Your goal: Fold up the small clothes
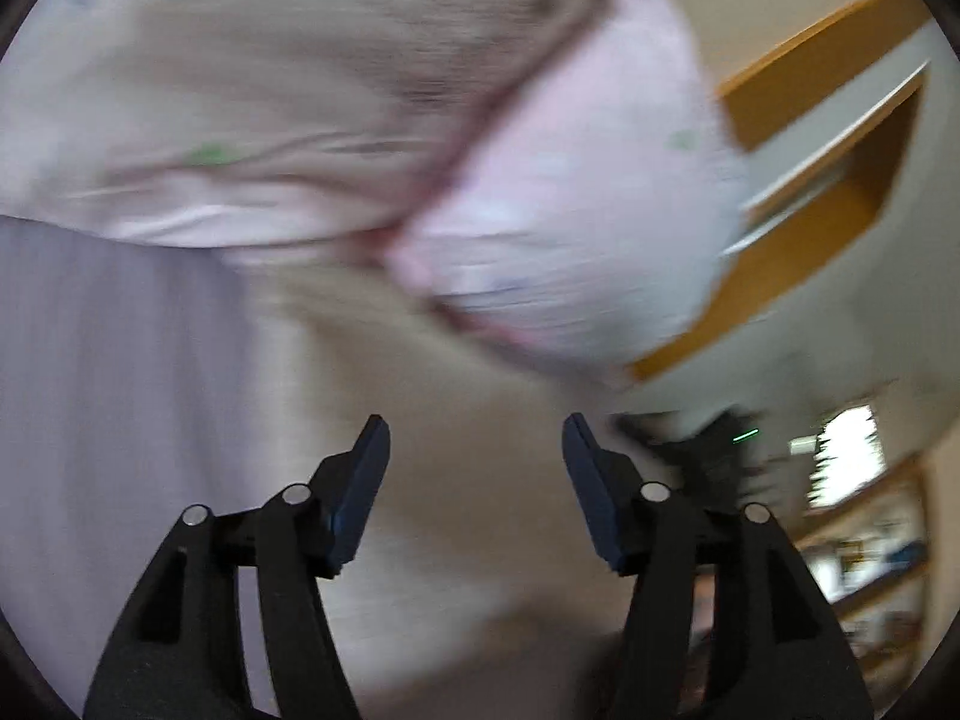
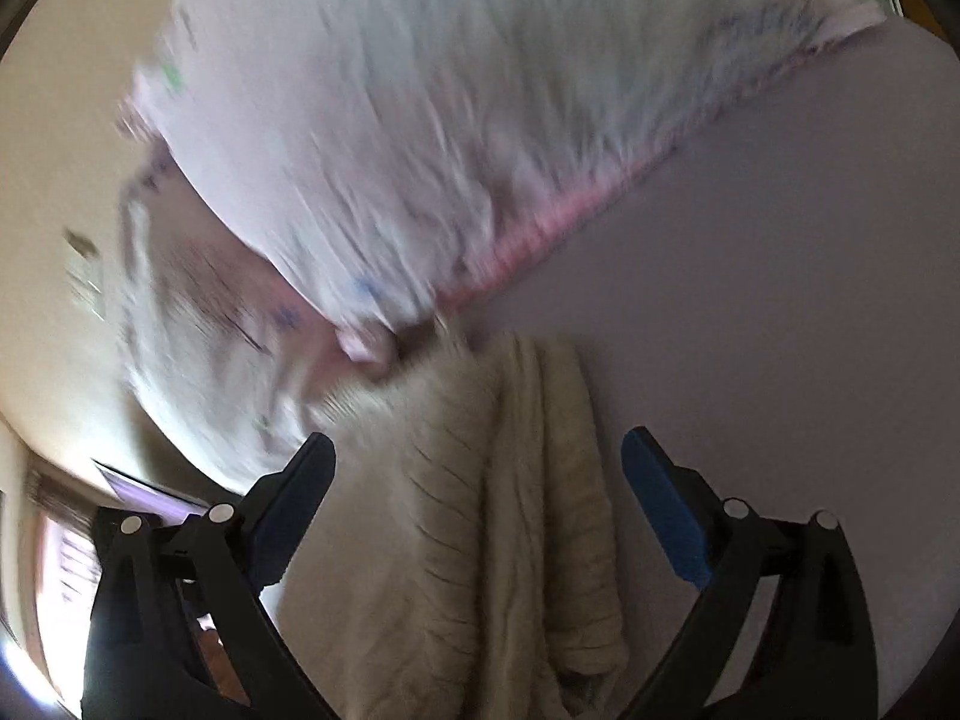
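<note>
1. Count: two grippers, one per view, and two bits of clothing: a pale pink printed garment point(image 2: 420, 120) with a darker pink trim, plus a cream ribbed garment point(image 2: 510, 510).
2. Left gripper point(image 1: 474, 468): jaws spread wide, holding nothing. The pink garment point(image 1: 540, 210) is up ahead of it, well clear of the fingertips, on a lilac surface point(image 1: 90, 360).
3. Right gripper point(image 2: 480, 480): also wide apart. The cream piece lies right between its fingers; contact is hard to call.
4. Everything's motion-blurred, so no readable labels or writing, just small green and blue print specks.
</note>
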A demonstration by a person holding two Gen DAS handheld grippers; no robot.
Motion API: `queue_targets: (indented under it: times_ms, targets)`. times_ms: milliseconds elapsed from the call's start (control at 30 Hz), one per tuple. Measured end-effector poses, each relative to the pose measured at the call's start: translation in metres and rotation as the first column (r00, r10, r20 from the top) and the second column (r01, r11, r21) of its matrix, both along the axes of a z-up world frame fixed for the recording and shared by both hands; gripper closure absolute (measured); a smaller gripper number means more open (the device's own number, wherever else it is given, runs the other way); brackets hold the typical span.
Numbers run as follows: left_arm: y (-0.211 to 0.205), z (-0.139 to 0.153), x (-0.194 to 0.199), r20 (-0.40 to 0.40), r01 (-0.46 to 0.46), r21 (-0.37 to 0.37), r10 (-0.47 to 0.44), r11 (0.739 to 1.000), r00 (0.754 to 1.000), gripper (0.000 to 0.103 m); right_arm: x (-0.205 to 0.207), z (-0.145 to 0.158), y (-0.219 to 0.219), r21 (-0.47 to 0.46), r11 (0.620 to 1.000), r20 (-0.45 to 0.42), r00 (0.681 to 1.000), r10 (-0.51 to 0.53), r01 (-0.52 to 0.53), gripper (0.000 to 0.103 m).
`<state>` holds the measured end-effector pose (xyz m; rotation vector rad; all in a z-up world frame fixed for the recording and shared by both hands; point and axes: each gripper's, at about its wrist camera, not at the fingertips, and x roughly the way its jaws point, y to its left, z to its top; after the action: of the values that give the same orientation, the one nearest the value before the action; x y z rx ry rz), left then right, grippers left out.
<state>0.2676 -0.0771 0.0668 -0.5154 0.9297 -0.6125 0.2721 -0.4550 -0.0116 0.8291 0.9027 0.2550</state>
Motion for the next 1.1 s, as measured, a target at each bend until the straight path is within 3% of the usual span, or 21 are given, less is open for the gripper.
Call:
queue_targets:
  times_ms: [67,167,333,367,467,533,600,667,733,833,900,933,1000,1033,1100]
  targets:
    - [0.02,-0.015,-0.006,-0.039,-0.022,0.089,0.025,0.996,0.999,0.037,0.004,-0.004,0.01,-0.032,0.999,-0.031,0.999,0.031,-0.032,0.005]
    - [0.013,-0.028,-0.006,-0.075,0.006,0.165,0.006,0.986,0.997,0.034,0.006,-0.011,0.019,-0.056,0.996,-0.046,0.997,0.061,-0.064,0.004]
    - [-0.016,-0.039,0.002,-0.093,0.029,0.163,-0.014,0.986,0.996,0.027,0.006,-0.01,0.032,-0.11,0.989,-0.019,0.995,0.099,-0.101,0.007]
    - [-0.018,-0.045,0.002,-0.105,0.036,0.148,-0.02,0.988,0.994,0.026,0.006,-0.009,0.037,-0.138,0.984,-0.016,0.994,0.11,-0.112,0.012]
    - [-0.019,-0.056,-0.004,-0.1,0.03,0.102,-0.019,0.994,0.995,0.023,0.005,-0.011,0.047,-0.17,0.975,-0.012,0.99,0.144,-0.144,0.047]
    - [-0.022,-0.057,-0.003,-0.088,0.039,0.114,-0.029,0.993,0.996,0.033,0.004,-0.014,0.046,-0.114,0.982,0.001,0.988,0.153,-0.151,0.059]
    - [-0.009,-0.054,-0.004,-0.094,0.054,0.071,-0.047,0.996,0.994,0.058,0.002,-0.012,0.048,-0.082,0.985,0.035,0.987,0.158,-0.154,0.062]
    - [0.012,-0.045,-0.009,-0.089,0.078,0.006,-0.077,0.997,0.993,0.065,-0.004,-0.002,0.052,-0.018,0.982,0.099,0.977,0.188,-0.187,0.063]
    - [0.033,-0.03,-0.024,-0.038,0.091,0.013,-0.091,0.996,0.995,0.066,-0.008,0.004,0.067,0.031,0.966,0.146,0.958,0.248,-0.255,0.064]
    - [0.066,-0.007,-0.056,0.105,0.032,0.141,-0.047,0.99,0.993,0.063,-0.009,0.005,0.116,0.003,0.925,0.156,0.914,0.374,-0.379,0.062]
    - [0.082,-0.009,-0.064,0.13,-0.03,0.239,-0.001,0.97,0.992,0.056,-0.006,0.001,0.152,-0.143,0.898,0.086,0.899,0.43,-0.416,0.053]
    - [0.089,-0.012,-0.065,0.127,-0.062,0.275,0.027,0.959,0.991,0.055,-0.005,0.001,0.159,-0.209,0.888,0.056,0.902,0.428,-0.409,0.041]
    - [0.106,-0.01,-0.076,0.178,-0.158,0.31,0.106,0.937,0.978,0.052,-0.011,0.01,0.157,-0.316,0.888,0.057,0.927,0.37,-0.334,0.033]
    - [0.11,-0.005,-0.082,0.222,-0.195,0.312,0.129,0.93,0.967,0.05,-0.016,0.017,0.149,-0.312,0.904,0.104,0.935,0.339,-0.293,0.033]
    - [0.109,0.009,-0.1,0.319,-0.233,0.292,0.135,0.928,0.938,0.038,-0.03,0.036,0.13,-0.249,0.941,0.257,0.921,0.293,-0.23,0.033]
